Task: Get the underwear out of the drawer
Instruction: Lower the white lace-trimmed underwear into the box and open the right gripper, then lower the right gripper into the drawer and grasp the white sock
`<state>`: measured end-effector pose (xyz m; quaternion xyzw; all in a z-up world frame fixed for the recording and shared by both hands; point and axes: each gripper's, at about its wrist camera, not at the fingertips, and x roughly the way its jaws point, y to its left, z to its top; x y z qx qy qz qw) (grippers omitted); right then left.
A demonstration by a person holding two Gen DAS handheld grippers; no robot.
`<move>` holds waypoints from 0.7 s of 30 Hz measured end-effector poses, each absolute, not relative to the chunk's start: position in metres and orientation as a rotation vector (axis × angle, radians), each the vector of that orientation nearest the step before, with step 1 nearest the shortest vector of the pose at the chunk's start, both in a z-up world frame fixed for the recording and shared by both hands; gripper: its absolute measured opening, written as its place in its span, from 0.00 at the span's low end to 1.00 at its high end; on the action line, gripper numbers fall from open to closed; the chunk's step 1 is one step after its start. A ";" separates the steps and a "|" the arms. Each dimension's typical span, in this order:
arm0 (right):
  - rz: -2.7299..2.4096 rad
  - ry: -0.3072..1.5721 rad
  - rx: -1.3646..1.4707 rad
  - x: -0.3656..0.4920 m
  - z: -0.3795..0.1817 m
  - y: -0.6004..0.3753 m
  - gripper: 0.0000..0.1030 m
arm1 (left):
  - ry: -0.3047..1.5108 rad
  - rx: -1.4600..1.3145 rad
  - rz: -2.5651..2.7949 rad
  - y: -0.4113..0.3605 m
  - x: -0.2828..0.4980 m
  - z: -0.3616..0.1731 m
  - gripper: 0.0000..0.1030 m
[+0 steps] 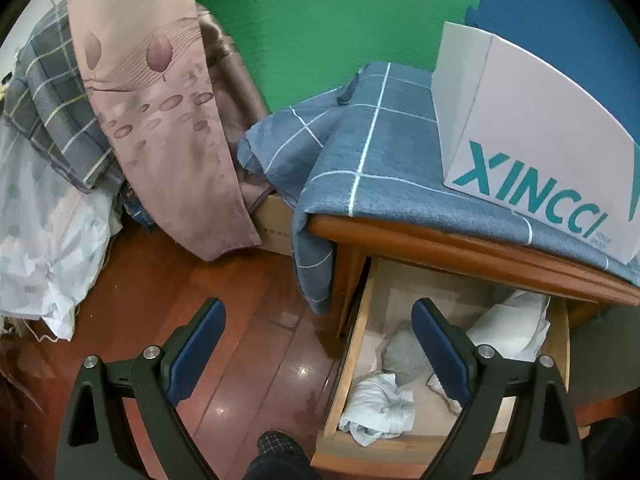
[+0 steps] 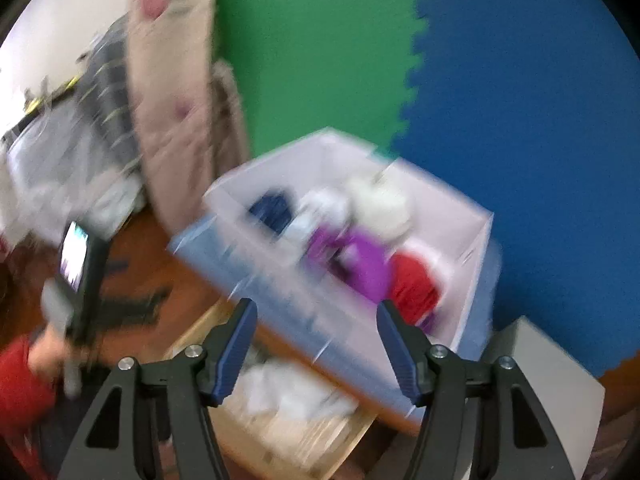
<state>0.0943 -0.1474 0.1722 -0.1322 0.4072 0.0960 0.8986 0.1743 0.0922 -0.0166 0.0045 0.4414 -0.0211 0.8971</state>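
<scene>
- Two hand-held grippers show, each with black arms and blue pads.
- Left hand-held gripper [image 1: 318, 322] hangs with its jaws wide apart and nothing between them, over the wooden floor [image 1: 224, 280] and the left edge of the open light-wood drawer [image 1: 348, 352].
- Crumpled white underwear [image 1: 380, 408] lies at the drawer's front, a grey garment [image 1: 402, 354] just behind it, and more white cloth [image 1: 512, 328] at the back right.
- Above the drawer, a blue checked cloth [image 1: 372, 148] covers the wooden nightstand top [image 1: 460, 240], and a white cardboard box with teal lettering [image 1: 540, 140] stands on it.
- Right hand-held gripper [image 2: 316, 320] also has its jaws apart and empty; its view is blurred, but the box seems to hold dark blue, white, purple and red garments [image 2: 360, 256].
</scene>
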 end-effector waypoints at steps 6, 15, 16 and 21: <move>0.317 1.089 -0.250 0.076 0.079 -0.126 0.62 | 0.904 -0.015 -0.038 0.094 0.173 -0.012 0.90; 0.350 1.364 -0.350 0.118 -0.068 -0.100 0.61 | 0.927 -0.043 -0.041 0.101 0.176 -0.014 0.90; 0.351 1.386 -0.348 0.126 -0.082 -0.099 0.58 | 0.929 -0.048 -0.038 0.103 0.176 -0.014 0.90; 0.349 1.464 -0.302 0.147 -0.126 -0.094 0.49 | 0.919 -0.061 -0.033 0.107 0.175 -0.012 0.90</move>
